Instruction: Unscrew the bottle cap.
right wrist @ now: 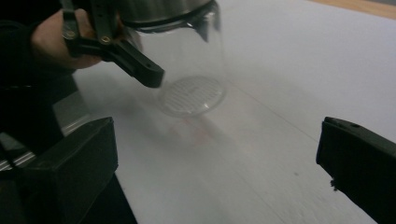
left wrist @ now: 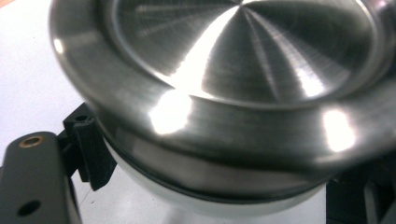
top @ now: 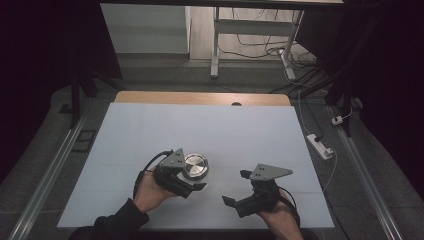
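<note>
A clear glass jar (right wrist: 191, 70) with a brushed steel lid (top: 195, 166) sits left of the middle of the white table sheet (top: 200, 125). My left gripper (top: 192, 176) is shut on the jar just below the lid, with a jaw on each side of the glass. In the left gripper view the lid (left wrist: 243, 60) looms close, with the glass body (left wrist: 210, 203) beneath it. In the right gripper view the jar's base looks slightly raised and tilted over the sheet. My right gripper (top: 237, 187) hangs open and holds nothing, to the right of the jar and apart from it.
The white sheet covers a wooden table whose far edge (top: 200, 97) shows bare. A white power strip (top: 320, 146) with cables lies on the floor to the right. The metal legs of another desk (top: 215, 55) stand beyond the table.
</note>
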Motion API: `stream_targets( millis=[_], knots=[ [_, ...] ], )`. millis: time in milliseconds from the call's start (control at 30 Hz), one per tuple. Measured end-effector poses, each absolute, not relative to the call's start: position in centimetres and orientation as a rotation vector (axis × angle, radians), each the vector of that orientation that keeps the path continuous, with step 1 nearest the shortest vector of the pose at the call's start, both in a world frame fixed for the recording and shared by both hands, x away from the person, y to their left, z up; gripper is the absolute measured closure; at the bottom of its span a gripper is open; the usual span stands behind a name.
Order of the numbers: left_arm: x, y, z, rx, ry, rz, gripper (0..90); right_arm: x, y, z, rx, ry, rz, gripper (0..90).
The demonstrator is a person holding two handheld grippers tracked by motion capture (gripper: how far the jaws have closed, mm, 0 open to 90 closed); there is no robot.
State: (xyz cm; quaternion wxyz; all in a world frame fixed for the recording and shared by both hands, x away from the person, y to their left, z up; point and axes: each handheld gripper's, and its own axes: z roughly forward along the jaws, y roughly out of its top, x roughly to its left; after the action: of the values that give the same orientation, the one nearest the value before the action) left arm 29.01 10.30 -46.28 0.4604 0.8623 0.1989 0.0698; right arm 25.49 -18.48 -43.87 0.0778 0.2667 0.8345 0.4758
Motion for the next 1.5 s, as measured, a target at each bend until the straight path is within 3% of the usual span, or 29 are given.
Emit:
stream_targets(
  millis=[633,1200,1433,1500],
  knots=[
    [28.8,9.7,-46.5,2.159,0.467,0.174,15.2,27.8,-13.6,-41.6,0.743,2.497,1.403,0.0],
    [28.8,9.1,-46.7,2.180,0.469,0.161,15.2,29.0,-9.8,-42.3,0.719,2.529,1.392,0.5],
    [28.8,9.1,-46.7,2.177,0.458,0.129,15.2,28.9,-9.5,-42.4,0.647,2.540,1.437,17.9],
    [28.8,9.2,-46.7,2.173,0.449,0.120,15.2,28.7,-9.6,-42.3,0.618,2.538,1.443,18.4]
  ],
)
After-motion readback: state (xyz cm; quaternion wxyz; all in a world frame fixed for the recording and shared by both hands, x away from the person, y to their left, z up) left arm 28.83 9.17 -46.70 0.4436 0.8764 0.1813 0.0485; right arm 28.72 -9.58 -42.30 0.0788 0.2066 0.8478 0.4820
